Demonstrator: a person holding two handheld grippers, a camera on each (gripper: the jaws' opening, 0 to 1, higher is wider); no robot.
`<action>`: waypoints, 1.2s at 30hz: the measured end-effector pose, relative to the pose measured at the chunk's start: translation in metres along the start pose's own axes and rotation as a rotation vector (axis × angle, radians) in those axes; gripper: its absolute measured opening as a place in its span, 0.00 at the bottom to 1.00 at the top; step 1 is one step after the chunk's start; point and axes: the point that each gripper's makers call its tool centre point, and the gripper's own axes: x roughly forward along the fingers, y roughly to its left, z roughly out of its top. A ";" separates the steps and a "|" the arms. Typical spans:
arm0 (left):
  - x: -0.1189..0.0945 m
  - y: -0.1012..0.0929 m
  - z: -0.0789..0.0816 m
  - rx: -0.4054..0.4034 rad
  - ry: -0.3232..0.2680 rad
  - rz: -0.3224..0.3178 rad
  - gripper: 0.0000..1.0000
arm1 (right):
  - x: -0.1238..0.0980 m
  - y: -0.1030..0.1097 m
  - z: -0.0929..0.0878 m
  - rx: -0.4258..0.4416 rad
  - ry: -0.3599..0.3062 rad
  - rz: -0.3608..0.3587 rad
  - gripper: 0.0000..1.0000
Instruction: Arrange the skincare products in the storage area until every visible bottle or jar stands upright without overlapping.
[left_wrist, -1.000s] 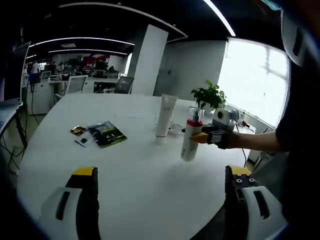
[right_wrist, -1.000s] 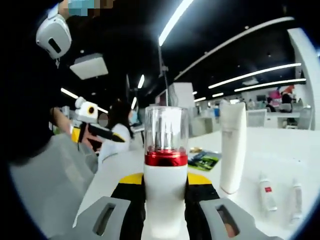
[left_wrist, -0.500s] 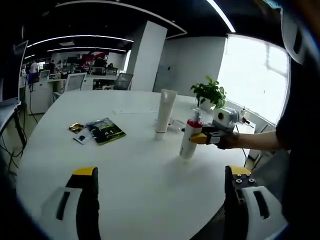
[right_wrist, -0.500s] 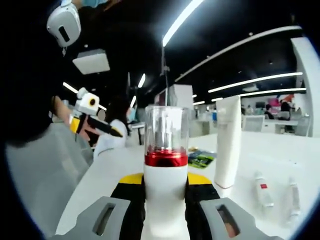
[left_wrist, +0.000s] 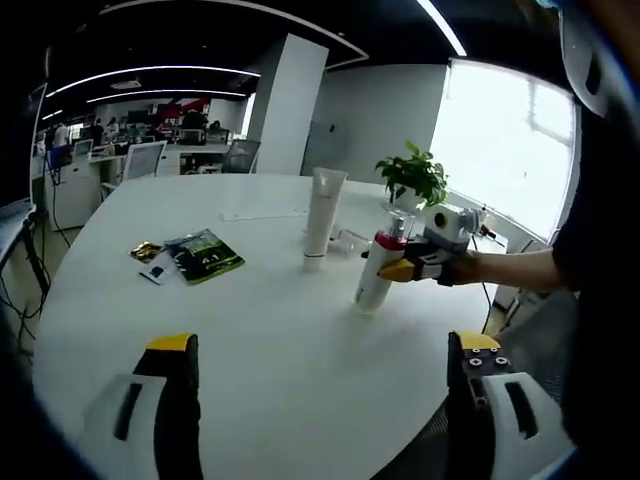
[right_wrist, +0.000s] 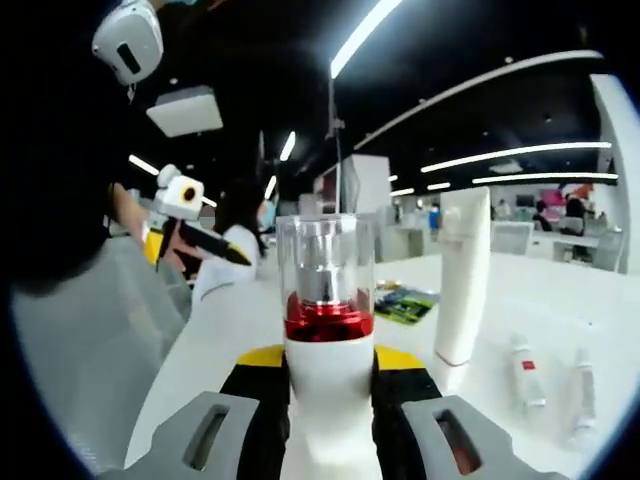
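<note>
office, white round table (left_wrist: 250, 330) | my right gripper (right_wrist: 330, 375) clamped pump bottle (left_wrist: 377, 272), tilted, base on table beside upright tube (left_wrist: 322, 218) | left gripper (left_wrist: 320, 345) hung spread, empty | risk: releasing tilted, bottle toppled into tube

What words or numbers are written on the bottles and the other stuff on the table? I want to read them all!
None of it can be read.
Pump bottle in the right gripper: no print shows.
White tube standing on the table: blank from here.
Two small tubes lying flat: a red mark, too blurred.
Green packet: pale print, too small.
Gold packet: too small.
</note>
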 end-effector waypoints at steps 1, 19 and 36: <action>0.000 0.001 0.000 0.000 0.001 0.001 0.96 | 0.000 0.000 -0.001 0.007 0.004 -0.001 0.23; 0.002 -0.002 0.007 -0.023 -0.016 0.003 0.95 | -0.007 -0.004 -0.043 0.015 0.265 -0.030 0.21; 0.004 0.008 0.003 -0.040 0.003 0.016 0.95 | -0.007 -0.036 -0.041 -0.022 0.294 -0.007 0.20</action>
